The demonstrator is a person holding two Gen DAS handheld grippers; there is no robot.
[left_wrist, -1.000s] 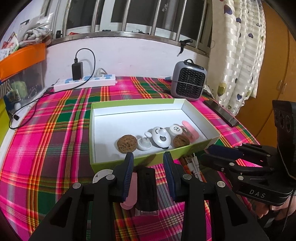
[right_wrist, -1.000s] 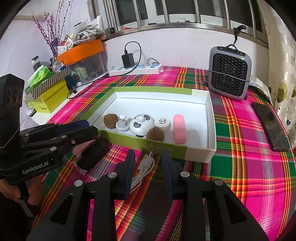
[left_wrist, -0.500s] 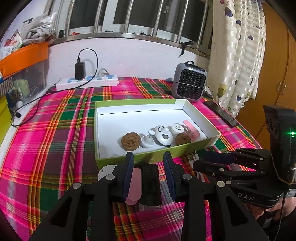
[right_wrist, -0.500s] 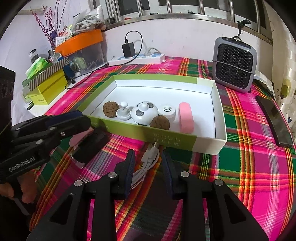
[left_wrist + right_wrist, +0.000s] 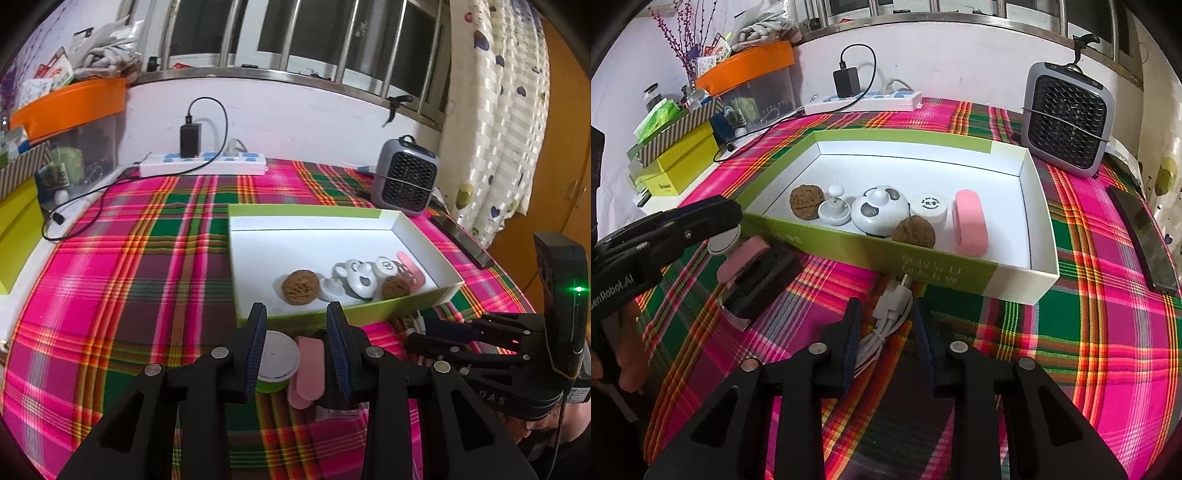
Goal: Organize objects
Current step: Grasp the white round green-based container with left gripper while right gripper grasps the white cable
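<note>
The left gripper [image 5: 297, 341] is held with its jaws wide apart and nothing gripped; a small cup [image 5: 277, 360] and a pink case [image 5: 308, 369] are seen between them on the table [image 5: 110, 295], just before the box [image 5: 332, 236]. A black block [image 5: 761, 280] is laid beside the pink case. The right gripper [image 5: 886, 338] is also held with jaws wide apart and empty, and a white cable [image 5: 890, 314] is found between them, touching the box front. Inside the box, two walnuts [image 5: 806, 202], a white knob [image 5: 833, 212], a panda-like toy [image 5: 879, 210], a white cap [image 5: 929, 210] and a pink oval [image 5: 971, 223] are lined along the near wall
</note>
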